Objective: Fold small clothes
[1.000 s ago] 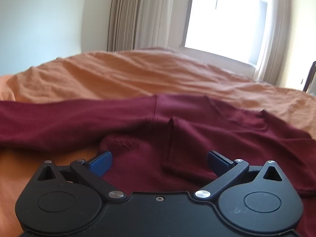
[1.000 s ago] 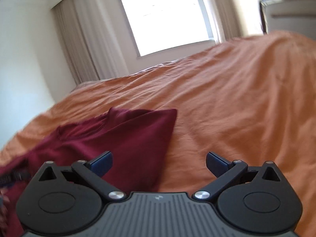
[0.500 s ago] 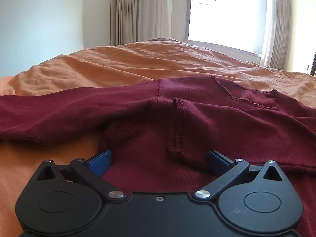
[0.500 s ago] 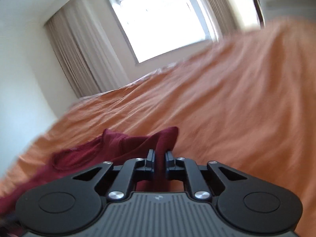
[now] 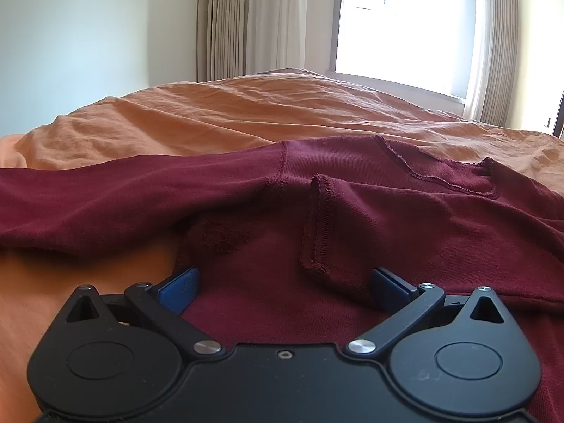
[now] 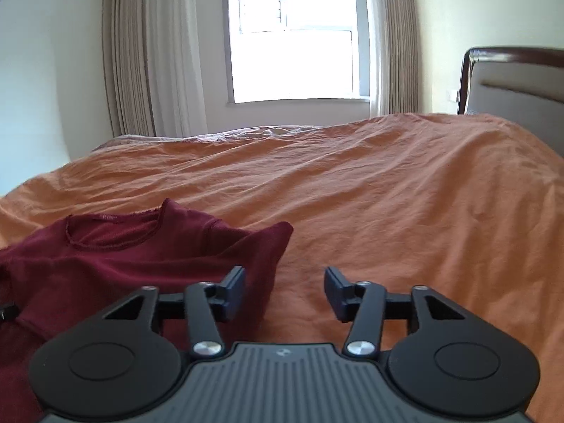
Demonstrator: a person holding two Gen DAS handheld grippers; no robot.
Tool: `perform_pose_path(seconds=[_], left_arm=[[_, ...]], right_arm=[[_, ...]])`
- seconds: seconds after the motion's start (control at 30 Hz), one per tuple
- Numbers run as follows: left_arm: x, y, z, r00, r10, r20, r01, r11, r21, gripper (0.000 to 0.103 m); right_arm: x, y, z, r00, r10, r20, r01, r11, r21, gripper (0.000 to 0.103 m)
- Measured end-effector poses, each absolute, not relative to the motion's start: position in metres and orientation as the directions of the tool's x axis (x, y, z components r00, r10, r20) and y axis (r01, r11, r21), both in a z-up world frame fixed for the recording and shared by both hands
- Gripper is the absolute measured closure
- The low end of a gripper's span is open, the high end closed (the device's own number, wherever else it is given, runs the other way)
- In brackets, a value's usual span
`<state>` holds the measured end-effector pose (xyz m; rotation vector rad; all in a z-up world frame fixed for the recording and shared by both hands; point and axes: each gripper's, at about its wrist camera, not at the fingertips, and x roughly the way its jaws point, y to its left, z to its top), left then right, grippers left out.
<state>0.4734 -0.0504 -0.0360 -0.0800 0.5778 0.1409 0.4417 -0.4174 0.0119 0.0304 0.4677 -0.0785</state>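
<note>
Across the lower half of the left wrist view lay the maroon top (image 5: 352, 211), spread on the bed (image 5: 246, 120) with its orange sheet. Ran its long line from left to right of that frame: one sleeve (image 5: 105, 204) stretched off to the left edge, neckline (image 5: 440, 179) up at the right. Sat the left tongs (image 5: 282, 282) wide apart at the bottom centre, straddling the body cloth just below a folded-over hem (image 5: 317, 225); pads clear of any grip, cloth merely between them.

Showed the same top (image 6: 105, 271) in the lower left of the right wrist view, a raised corner (image 6: 278, 229) poking up towards centre. Stood the right tongs (image 6: 284, 289) part-way apart and opening, nothing pinched; left pad over the cloth edge, right pad over bare sheet.

Judged nearer to the loose sleeve: the left hand, with the sleeve lying off to its left. Probably called for next: bringing that sleeve inward across the body.

Seen beyond: curtains (image 6: 151, 53), window (image 6: 292, 42), headboard (image 6: 511, 77) at upper right. Nothing in the way on the sheet.
</note>
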Motion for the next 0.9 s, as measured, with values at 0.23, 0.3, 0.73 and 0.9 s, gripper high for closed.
perform_pose_path(seconds=[0.23,0.3,0.73,0.9], left_arm=[[0.473,-0.050,-0.036,0.830,0.110,-0.546,-0.155,0.987,-0.037,0.000],[0.473,-0.050,-0.036,0.831,0.111,-0.545,-0.155,0.987,-0.035,0.000],[0.471,-0.048,-0.036,0.837,0.105,-0.536,-0.154,0.987,-0.046,0.000],[0.470,-0.048,-0.036,0.840,0.103,-0.532,-0.151,0.987,-0.048,0.000]], right_arm=[[0.380,-0.386,-0.013,0.891,-0.060,-0.451,-0.013,0.988,-0.157,0.027],[0.382,-0.370,-0.019,0.895,-0.067,-0.442,-0.041,0.972,-0.231,0.028],[0.408,-0.326,-0.026,0.941,-0.163,-0.298,0.037,0.920,-0.389,0.081],[0.392,-0.320,-0.023,0.937,-0.214,-0.277,0.075,0.896,-0.438,0.103]])
